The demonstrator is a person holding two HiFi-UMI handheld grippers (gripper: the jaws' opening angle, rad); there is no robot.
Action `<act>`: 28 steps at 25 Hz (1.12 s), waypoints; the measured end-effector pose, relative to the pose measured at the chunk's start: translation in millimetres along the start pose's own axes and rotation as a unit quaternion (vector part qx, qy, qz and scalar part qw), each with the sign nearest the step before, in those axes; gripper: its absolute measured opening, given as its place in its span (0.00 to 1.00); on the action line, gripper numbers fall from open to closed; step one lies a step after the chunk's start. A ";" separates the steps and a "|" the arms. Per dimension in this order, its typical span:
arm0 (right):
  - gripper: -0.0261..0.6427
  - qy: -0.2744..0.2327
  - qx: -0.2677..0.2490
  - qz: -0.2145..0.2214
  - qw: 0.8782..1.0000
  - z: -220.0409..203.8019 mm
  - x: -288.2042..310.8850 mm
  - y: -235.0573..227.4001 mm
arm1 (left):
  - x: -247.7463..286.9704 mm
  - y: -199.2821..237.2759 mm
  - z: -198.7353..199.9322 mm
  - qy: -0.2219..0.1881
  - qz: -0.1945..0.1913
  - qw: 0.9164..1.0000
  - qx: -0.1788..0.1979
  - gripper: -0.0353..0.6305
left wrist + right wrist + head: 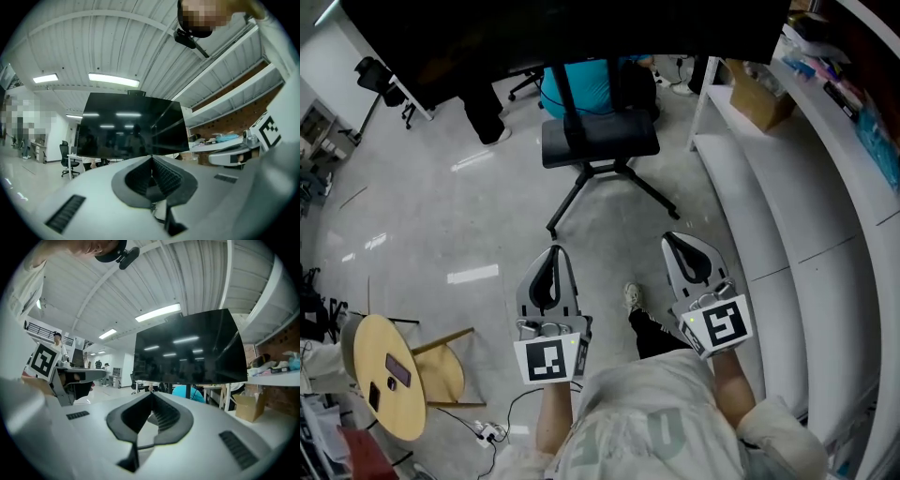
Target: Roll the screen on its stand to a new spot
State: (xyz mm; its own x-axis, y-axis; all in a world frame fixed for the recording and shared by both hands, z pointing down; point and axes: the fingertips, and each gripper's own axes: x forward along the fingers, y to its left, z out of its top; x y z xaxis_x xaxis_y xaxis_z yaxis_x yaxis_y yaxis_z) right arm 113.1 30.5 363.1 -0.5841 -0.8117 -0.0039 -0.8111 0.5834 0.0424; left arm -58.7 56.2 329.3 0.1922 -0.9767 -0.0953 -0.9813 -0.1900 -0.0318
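Two claws, left [553, 255] and right [677, 239], both closed, empty. Gripper views show large black flat screen [131, 124] whole; head view crops it, adds black office chair [600, 141].

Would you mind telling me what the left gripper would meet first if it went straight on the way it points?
Most likely the screen: the left gripper aims at its lower edge, nothing between, though depth is unclear.

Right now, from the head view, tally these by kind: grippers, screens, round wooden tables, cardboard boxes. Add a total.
Grippers: 2, the left gripper and the right gripper
Screen: 1
Round wooden table: 1
Cardboard box: 1
Total: 5
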 end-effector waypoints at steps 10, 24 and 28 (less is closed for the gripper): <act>0.08 -0.015 0.014 -0.010 1.000 10.6 159.3 -126.7 | 181.9 50.1 1.0 -0.014 0.015 1.000 -0.001 0.08; 0.08 -0.004 0.015 -0.008 1.000 2.8 296.1 -162.3 | 331.0 113.9 -33.2 -0.006 0.010 0.999 -0.034 0.08; 0.08 -0.008 0.011 -0.009 1.000 9.3 345.0 -171.9 | 379.8 131.9 -31.1 -0.015 -0.008 1.000 -0.025 0.08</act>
State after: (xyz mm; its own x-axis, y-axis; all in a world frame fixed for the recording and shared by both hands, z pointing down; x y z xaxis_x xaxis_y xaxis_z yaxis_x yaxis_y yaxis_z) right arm 50.7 -349.6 345.2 -0.5695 -0.8217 -0.0205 -0.8220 0.5692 0.0206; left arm -115.4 -342.9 319.8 0.2069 -0.9703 -0.1249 -0.9774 -0.2107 0.0171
